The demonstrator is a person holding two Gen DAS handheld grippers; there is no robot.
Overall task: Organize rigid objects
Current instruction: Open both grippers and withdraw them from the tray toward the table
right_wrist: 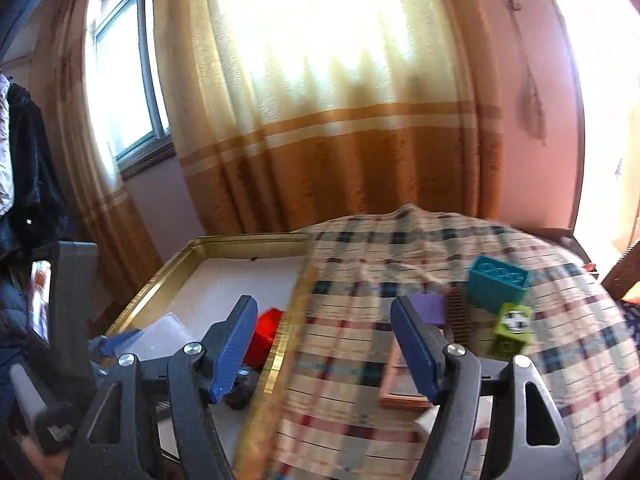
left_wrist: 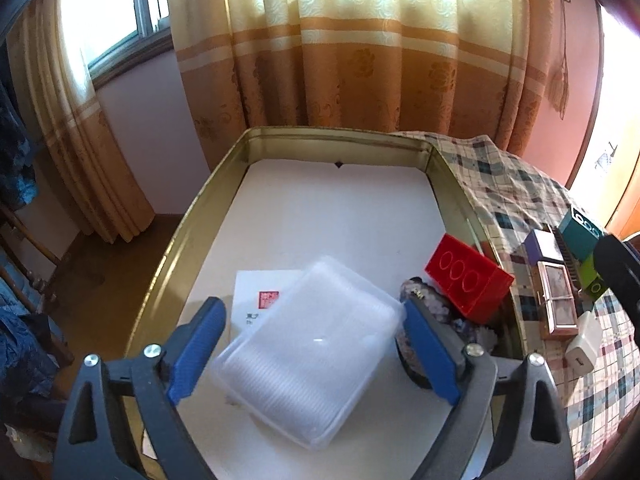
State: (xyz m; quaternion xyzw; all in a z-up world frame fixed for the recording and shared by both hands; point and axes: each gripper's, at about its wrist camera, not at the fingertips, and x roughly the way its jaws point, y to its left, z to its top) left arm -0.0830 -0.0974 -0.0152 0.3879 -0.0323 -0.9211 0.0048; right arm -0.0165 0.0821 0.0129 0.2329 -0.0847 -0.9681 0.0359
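Here the left tongs point steeply down into a shallow gold metal tray, their ribbed blue pads spread wide on either side of a clear plastic box. Whether the pads touch the box's sides cannot be told; a gap shows at the left pad. The box is a flat, rounded-corner rectangle with a frosted lid, lying askew on the tray's white liner near the tray's near edge, partly over a white card with a red stamp. Toward the tray's right wall sits a red block, glossy, with three raised rings on one face, and beside it a dark patterned round thing, half hidden behind the right pad.

The right tongs are tilted only gently downward over the plaid cloth of the desk, pads apart and nothing between them; the view is blurred. Past them on the cloth, just right of the tray's right rim, lie a copper-framed flat case, a purple box, a brown comb-like strip, a teal block with rings on top, a green cube and a white charger. Gold and orange curtains hang behind the desk's far edge.
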